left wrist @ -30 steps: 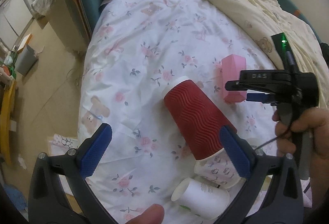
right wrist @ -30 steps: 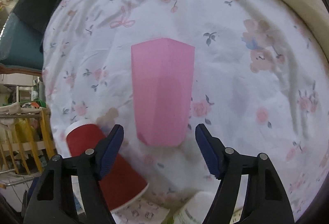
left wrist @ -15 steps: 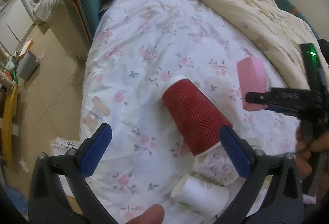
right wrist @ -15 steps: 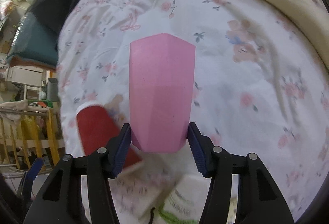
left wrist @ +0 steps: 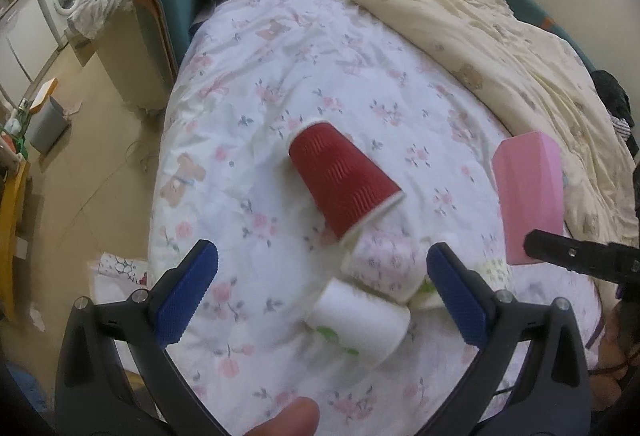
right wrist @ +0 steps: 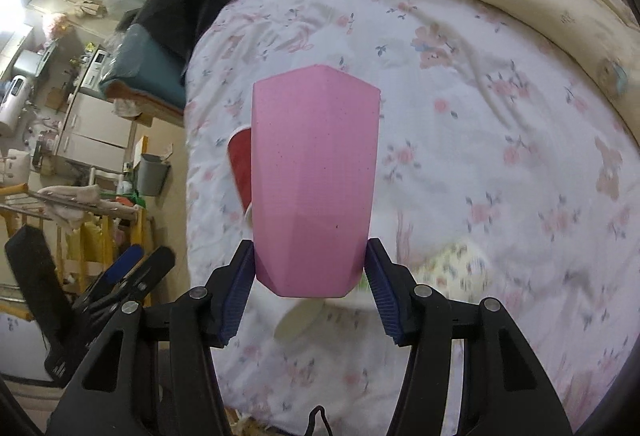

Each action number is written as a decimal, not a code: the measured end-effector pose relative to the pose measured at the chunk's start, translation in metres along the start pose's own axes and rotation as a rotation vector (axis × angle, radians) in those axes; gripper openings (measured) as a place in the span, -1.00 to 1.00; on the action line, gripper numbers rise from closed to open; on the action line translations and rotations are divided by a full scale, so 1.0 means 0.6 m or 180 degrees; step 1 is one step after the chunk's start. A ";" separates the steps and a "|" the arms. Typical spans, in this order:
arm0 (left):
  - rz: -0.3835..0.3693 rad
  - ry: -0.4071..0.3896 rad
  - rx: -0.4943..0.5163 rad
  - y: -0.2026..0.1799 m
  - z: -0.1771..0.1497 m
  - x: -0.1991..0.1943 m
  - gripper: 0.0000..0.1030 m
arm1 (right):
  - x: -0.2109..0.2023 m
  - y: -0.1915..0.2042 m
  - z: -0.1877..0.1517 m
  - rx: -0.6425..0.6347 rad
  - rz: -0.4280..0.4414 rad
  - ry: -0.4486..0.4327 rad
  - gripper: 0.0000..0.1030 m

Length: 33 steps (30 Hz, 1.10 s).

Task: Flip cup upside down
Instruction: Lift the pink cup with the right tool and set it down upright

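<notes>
Left wrist view: the left tool (left wrist: 322, 294) hangs open over the bed (left wrist: 280, 76), its blue pads holding nothing. The red cup (left wrist: 342, 180) lies tilted on the floral sheet, and white paper cups (left wrist: 360, 320) lie just below its rim. The pink cup (left wrist: 528, 196) is well right of the red cup.

Right wrist view: the right tool (right wrist: 310, 294) is clamped on the pink cup (right wrist: 314, 180) near its lower end, lifted clear of the bed (right wrist: 500, 156). The red cup (right wrist: 240, 164) peeks out left of it.
</notes>
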<state>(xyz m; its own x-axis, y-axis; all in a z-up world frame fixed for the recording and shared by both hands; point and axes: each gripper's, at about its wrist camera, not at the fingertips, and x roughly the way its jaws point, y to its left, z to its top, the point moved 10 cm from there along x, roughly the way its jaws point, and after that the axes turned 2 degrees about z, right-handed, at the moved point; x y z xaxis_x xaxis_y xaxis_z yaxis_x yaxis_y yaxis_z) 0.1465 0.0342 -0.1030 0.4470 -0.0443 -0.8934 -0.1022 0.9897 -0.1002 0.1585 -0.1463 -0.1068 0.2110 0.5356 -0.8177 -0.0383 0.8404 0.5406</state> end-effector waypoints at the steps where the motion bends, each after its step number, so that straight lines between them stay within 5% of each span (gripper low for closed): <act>1: 0.0006 -0.0002 0.0011 -0.001 -0.008 -0.003 1.00 | -0.007 0.001 -0.012 -0.0009 0.0014 -0.0008 0.12; 9: -0.0069 -0.0076 -0.0002 -0.004 -0.082 -0.046 1.00 | -0.032 -0.008 -0.121 -0.0054 0.0072 0.0049 0.12; 18: 0.0034 -0.0108 0.0054 0.004 -0.152 -0.067 1.00 | 0.021 -0.042 -0.243 -0.0011 0.0077 0.0288 0.12; 33: 0.0066 -0.0026 -0.0157 0.022 -0.176 -0.048 1.00 | 0.120 -0.093 -0.278 -0.0030 -0.0182 0.0475 0.12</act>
<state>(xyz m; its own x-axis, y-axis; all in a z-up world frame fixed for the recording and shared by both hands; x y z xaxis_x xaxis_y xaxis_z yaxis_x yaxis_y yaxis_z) 0.0381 0.0343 -0.1250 0.4515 -0.0226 -0.8920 -0.1552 0.9825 -0.1034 0.0127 -0.1409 -0.2286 0.0658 0.4927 -0.8677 -0.0399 0.8702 0.4911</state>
